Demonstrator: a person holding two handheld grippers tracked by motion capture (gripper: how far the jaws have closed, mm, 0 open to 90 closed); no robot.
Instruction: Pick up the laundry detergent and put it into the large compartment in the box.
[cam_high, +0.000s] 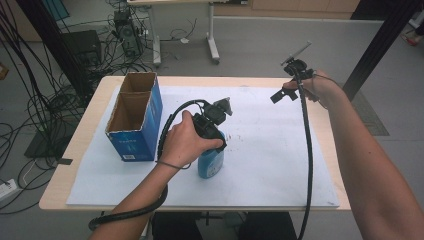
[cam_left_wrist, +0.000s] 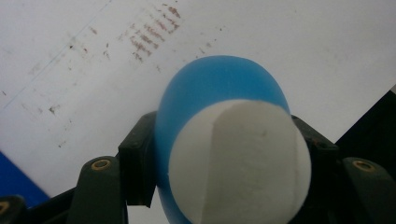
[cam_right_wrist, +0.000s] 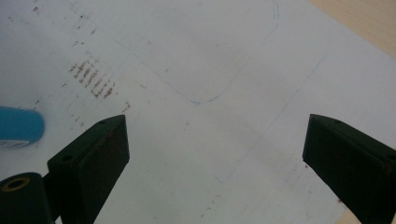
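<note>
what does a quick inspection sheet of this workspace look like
surface: wooden table under a white sheet with faint brown smudges
job's things: blue bottle with white cap, upright; open blue box to its left
clutter: nothing seen
grippers: left gripper shut on the bottle near its cap; right gripper open, empty, above the sheet
cables: black cable trails from the right gripper
surroundings: grey floor, tangled wires, desk legs
</note>
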